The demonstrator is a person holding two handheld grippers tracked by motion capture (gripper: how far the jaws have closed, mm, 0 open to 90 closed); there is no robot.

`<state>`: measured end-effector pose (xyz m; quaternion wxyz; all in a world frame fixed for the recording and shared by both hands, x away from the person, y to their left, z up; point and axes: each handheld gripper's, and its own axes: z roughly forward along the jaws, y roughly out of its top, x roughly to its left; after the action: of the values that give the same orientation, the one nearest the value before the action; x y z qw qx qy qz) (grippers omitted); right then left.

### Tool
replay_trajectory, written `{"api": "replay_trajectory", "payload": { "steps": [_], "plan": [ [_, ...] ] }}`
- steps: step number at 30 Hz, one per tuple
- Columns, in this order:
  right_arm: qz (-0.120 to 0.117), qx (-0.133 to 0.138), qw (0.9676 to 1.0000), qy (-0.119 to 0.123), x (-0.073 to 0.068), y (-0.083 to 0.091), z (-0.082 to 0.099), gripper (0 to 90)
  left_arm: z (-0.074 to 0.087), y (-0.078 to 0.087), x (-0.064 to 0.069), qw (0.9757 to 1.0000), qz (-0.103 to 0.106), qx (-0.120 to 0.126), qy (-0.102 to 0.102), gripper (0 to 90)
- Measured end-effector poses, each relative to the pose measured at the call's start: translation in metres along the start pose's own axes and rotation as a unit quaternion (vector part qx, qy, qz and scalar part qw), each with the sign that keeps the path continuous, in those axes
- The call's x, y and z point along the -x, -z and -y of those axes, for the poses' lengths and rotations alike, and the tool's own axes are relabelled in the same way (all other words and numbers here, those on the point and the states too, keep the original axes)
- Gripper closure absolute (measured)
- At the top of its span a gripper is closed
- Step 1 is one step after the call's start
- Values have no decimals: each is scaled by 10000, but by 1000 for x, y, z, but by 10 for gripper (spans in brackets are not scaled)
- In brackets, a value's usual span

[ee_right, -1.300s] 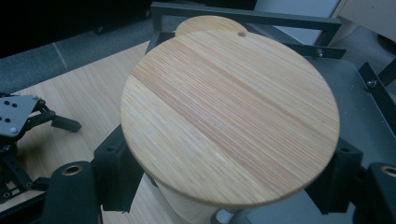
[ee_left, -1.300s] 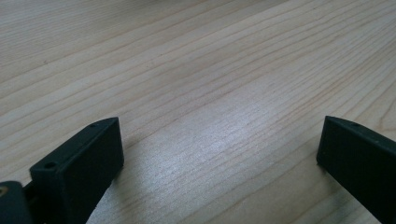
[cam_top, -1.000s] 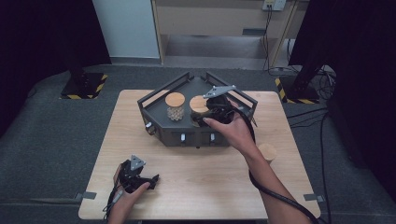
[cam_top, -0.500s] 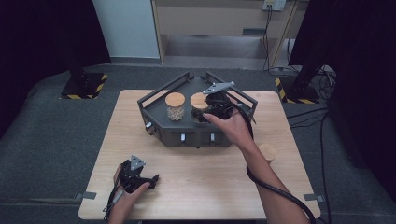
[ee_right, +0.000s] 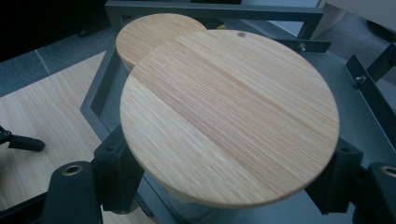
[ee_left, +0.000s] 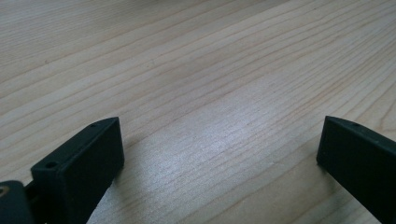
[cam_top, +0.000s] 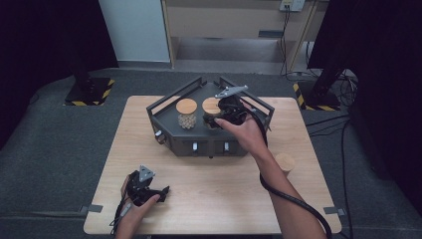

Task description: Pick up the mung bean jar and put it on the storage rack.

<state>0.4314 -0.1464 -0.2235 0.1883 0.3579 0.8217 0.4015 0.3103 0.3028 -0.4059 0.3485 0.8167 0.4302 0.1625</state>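
Note:
A dark metal tray stands at the far middle of the wooden table. In it are two glass jars with round wooden lids. The left jar stands free, and its lid lies behind the nearer one in the right gripper view. My right gripper is shut on the right jar, with its jaws clamped on the glass just under the lid. My left gripper rests on the table near the front left. In the left gripper view its jaws stand wide open on bare wood.
A third wooden-lidded jar stands on the table to the right of the tray, beside my right forearm. The tray has raised rails around its back. Black stands and cables lie on the grey floor beyond the table.
My right gripper, with the jar in it, has shifted slightly toward the far side of the tray. The left gripper has kept still.

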Motion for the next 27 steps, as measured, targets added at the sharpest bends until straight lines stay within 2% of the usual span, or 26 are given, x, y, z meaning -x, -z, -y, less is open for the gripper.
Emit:
{"api": "replay_trajectory", "payload": {
  "steps": [27],
  "plan": [
    [49, -13, 9998, -186, 9, -13, 3, 257, 0, 0, 0, 10000, -5, -4, 5, 0]
  ]
}}
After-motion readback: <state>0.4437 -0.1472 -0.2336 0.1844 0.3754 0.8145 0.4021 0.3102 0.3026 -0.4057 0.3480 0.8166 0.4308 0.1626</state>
